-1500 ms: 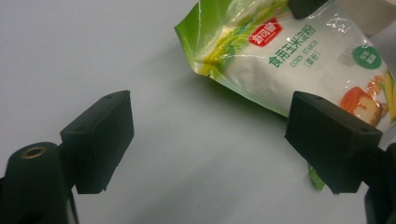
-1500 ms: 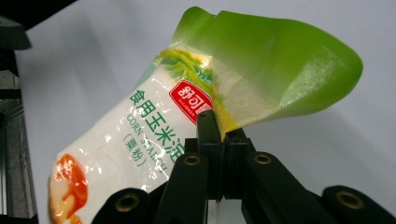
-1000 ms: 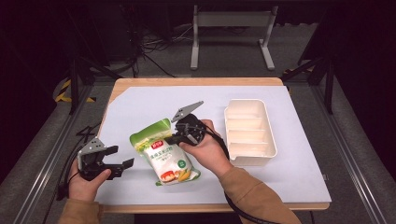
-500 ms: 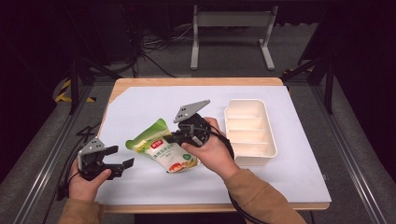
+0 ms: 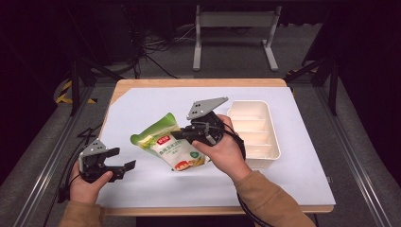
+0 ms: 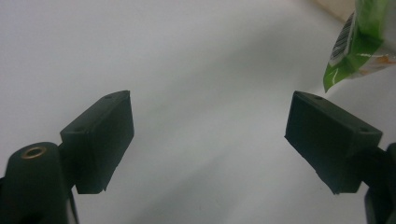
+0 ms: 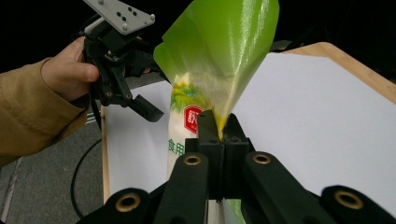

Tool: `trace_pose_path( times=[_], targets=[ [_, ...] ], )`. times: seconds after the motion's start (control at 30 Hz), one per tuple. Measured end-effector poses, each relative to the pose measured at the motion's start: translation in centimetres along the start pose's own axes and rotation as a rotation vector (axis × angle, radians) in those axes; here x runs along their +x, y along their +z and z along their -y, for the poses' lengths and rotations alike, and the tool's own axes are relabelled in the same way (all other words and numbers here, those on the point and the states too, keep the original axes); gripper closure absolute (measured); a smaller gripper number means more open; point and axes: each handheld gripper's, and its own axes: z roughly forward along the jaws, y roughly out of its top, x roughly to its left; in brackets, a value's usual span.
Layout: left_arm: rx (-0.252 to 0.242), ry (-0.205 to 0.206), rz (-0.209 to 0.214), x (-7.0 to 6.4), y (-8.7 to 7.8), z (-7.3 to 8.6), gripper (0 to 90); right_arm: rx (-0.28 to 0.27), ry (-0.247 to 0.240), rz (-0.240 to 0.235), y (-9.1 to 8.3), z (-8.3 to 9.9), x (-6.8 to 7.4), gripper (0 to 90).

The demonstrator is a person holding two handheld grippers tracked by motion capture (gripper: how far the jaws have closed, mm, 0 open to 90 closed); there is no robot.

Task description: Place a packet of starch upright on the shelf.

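Tray (image 5: 265,153) just beside right gripper (image 5: 182,135), fingers clamping pouch (image 5: 168,146); left gripper (image 5: 124,166) agape

green-white pouch (image 5: 170,144), cream tray (image 5: 272,142)

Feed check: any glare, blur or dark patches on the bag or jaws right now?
High view: table evenly lit, surroundings dark, bag print soft but readable. Left gripper view: both pads blurred, bag corner at top right out of focus. Right gripper view: bag glows backlit with a mild sheen, right gripper sharp, left gripper slightly soft.
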Motion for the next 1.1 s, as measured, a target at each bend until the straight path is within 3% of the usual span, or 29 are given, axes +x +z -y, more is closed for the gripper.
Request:
trace_pose_path(
  times=[1.1],
  targets=[
    [0.008, -0.003, 0.0, 0.0, 0.3, 0.0, 16.0, -0.07, 0.024, 0.108, -7.8, 1.1, -1.4, 89.4]
  ],
)
